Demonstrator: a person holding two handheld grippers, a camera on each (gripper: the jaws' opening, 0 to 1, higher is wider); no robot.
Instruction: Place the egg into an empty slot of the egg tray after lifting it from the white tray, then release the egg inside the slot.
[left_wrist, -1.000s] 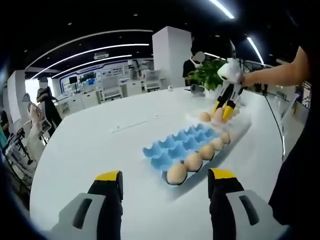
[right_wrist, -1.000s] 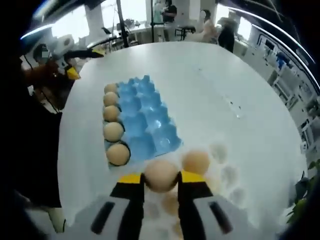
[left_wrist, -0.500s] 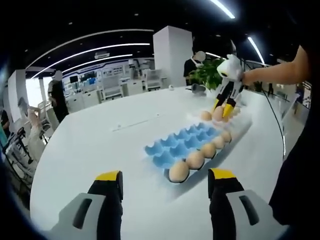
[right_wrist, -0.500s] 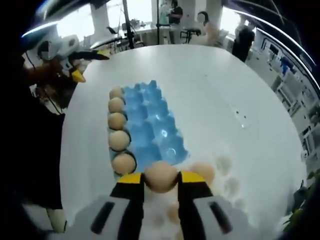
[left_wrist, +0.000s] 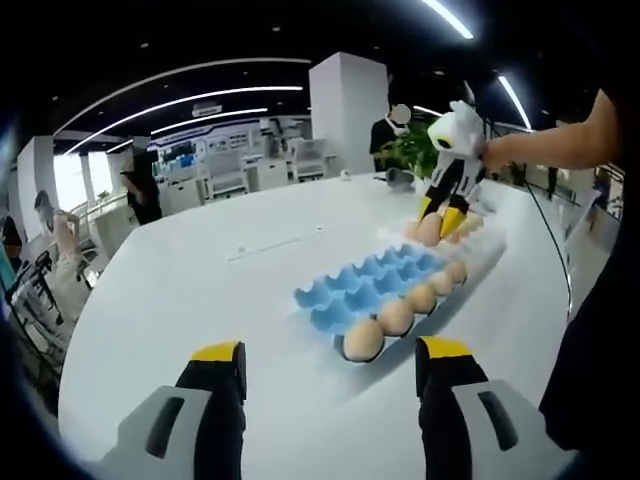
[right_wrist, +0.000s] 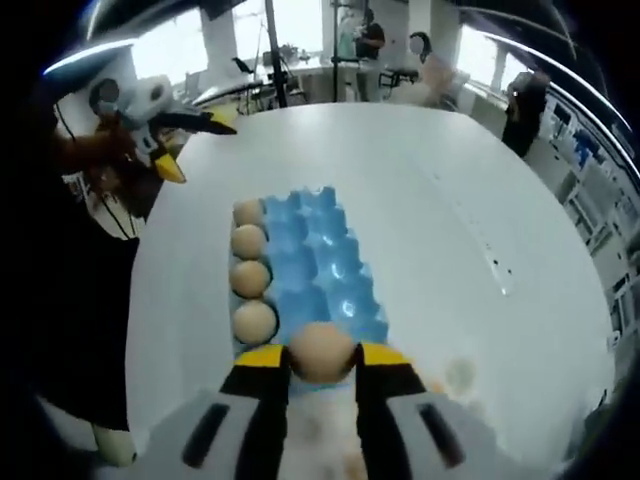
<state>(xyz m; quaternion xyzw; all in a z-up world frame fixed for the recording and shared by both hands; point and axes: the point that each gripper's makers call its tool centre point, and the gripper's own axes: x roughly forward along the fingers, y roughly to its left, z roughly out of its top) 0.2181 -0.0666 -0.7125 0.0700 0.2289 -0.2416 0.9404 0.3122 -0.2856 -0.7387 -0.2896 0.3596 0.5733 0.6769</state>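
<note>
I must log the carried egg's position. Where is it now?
In the right gripper view the egg sits clamped in the right hand-held gripper, above the blue egg tray's near end.

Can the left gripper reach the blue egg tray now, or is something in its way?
Probably yes. The left gripper is open and holds nothing; bare table lies between it and the blue egg tray. The right gripper works at the tray's far end.

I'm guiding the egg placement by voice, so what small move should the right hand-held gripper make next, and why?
Probably ease the right hand-held gripper forward and down over an empty blue slot. It is shut on the egg, which hangs at the near edge of the blue egg tray. One row along the tray's edge holds eggs; the cups beside them look empty.
</note>
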